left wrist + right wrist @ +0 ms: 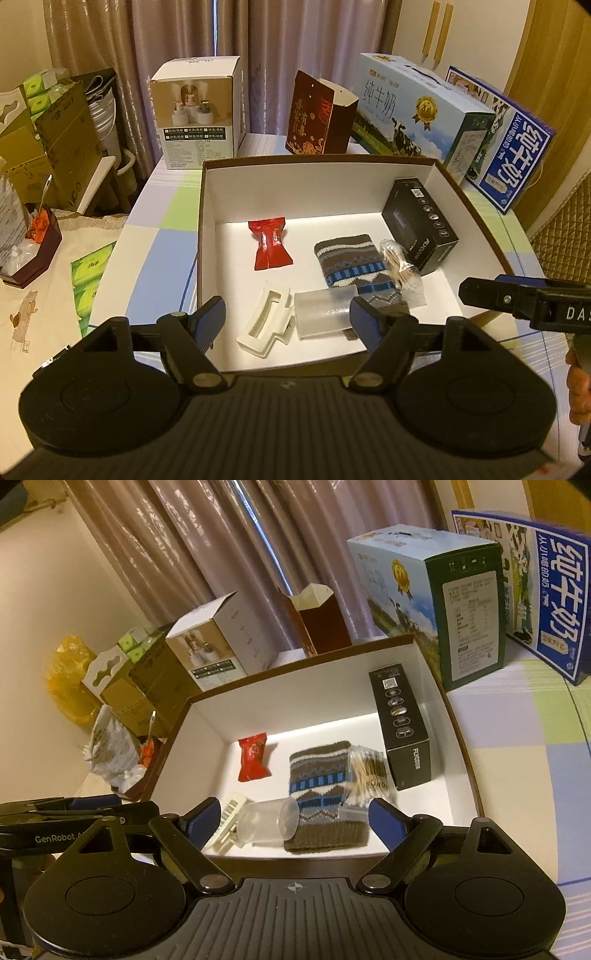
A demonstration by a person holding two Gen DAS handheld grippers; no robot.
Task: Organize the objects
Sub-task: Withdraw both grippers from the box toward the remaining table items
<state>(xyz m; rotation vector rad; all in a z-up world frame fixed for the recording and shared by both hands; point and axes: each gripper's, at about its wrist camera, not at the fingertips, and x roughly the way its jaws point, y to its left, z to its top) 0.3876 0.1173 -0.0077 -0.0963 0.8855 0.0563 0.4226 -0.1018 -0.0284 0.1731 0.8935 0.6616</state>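
Note:
A brown-rimmed white box holds a red candy wrapper, a white hair clip, a clear plastic cup on its side, a knitted patterned pouch, a bag of cotton swabs and a black carton. My left gripper hovers open over the box's near edge, above the clip and cup. Also open and empty, my right gripper hangs over the near rim.
Behind the box stand a white product box, a red gift box and two milk cartons. Cardboard boxes and green tissue packs lie left. The checked tablecloth spreads to the right.

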